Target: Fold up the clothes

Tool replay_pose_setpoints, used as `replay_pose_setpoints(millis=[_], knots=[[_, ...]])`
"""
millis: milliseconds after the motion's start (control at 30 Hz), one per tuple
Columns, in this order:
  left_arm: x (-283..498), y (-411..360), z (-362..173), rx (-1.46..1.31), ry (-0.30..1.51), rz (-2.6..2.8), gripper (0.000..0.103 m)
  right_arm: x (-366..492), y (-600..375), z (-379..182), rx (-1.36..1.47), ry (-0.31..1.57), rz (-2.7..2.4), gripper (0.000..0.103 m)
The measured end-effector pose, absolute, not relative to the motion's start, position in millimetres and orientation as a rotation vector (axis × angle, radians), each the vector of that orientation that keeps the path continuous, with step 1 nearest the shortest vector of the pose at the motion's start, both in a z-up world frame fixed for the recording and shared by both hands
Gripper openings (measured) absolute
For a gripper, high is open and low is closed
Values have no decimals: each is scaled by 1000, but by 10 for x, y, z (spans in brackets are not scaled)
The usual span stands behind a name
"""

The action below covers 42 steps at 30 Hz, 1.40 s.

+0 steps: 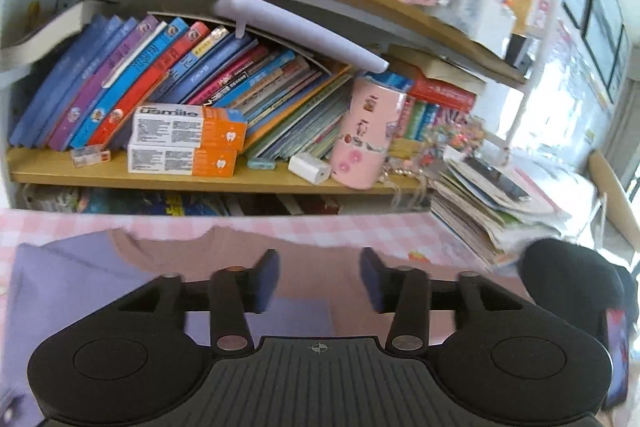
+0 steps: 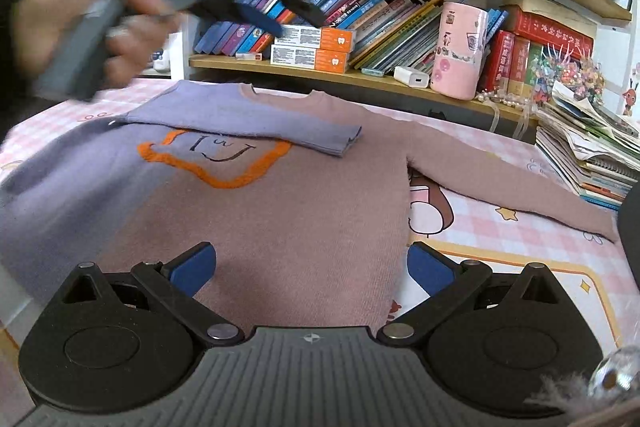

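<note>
A lilac and dusty-pink sweater [image 2: 280, 203] with an orange outline motif lies flat on the pink checked table cover [image 2: 500, 227]. Its lilac sleeve [image 2: 256, 123] is folded across the chest; the pink sleeve [image 2: 500, 179] stretches out to the right. My right gripper [image 2: 312, 267] is open and empty, low over the sweater's lower right hem. My left gripper [image 1: 320, 279] is open and empty, held above the sweater [image 1: 312, 263] near the collar. It also shows in the right wrist view [image 2: 256, 15], raised at upper left in a hand.
A wooden bookshelf [image 2: 360, 77] runs along the table's far edge with books, two orange-white boxes [image 2: 312, 49], a white charger [image 2: 412, 77] and a pink cup [image 2: 460, 51]. A stack of papers and notebooks [image 2: 588, 155] sits at the right.
</note>
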State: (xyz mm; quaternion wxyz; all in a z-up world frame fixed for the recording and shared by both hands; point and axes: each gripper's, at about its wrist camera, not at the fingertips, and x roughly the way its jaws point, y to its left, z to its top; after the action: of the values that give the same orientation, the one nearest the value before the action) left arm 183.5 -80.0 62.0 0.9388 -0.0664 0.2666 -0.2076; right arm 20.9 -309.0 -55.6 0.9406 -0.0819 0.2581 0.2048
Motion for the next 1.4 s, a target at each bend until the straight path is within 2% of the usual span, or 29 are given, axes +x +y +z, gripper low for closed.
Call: replay_pose_setpoints(millis=[100,400,567,833,900,967,1067,1133,1200,1233,1300,1333,1400], knots=[[1478,-644,612,-59,539,-389,55,222,-3104,-556,-160,528,412,103],[330,-70,509,210,441,-158,91,275,-3182,-565,-114,543,384,103],[-74,211,323,209,471,-98,93,298,-3152,-585,-134,560,367,102],[-124,608,95,31,542,-112,93,265,-3176,-593,-138,550,313,99],[-95,654,67,8,549,-120,92,210,-3194,-602,-130,563,321,90],[-57,696,37,-15,560,-125,90,154,-3221,-612,-121,581,323,72],[17,726,-22,-35,590,-134,72,81,-3288,-623,-107,608,315,55],[63,745,-64,-53,617,-149,52,41,-3345,-620,-84,622,310,48],[113,790,-114,-95,646,-181,42,21,-3396,-618,-56,637,311,41],[135,812,-139,-110,659,-189,32,22,-3412,-620,-38,641,317,37],[143,866,-177,-128,663,-185,19,22,-3444,-624,-5,648,330,28],[141,897,-187,-145,663,-189,15,14,-3431,-624,-4,646,333,25],[132,972,-192,-195,664,-208,8,-2,-3397,-622,2,647,348,12]])
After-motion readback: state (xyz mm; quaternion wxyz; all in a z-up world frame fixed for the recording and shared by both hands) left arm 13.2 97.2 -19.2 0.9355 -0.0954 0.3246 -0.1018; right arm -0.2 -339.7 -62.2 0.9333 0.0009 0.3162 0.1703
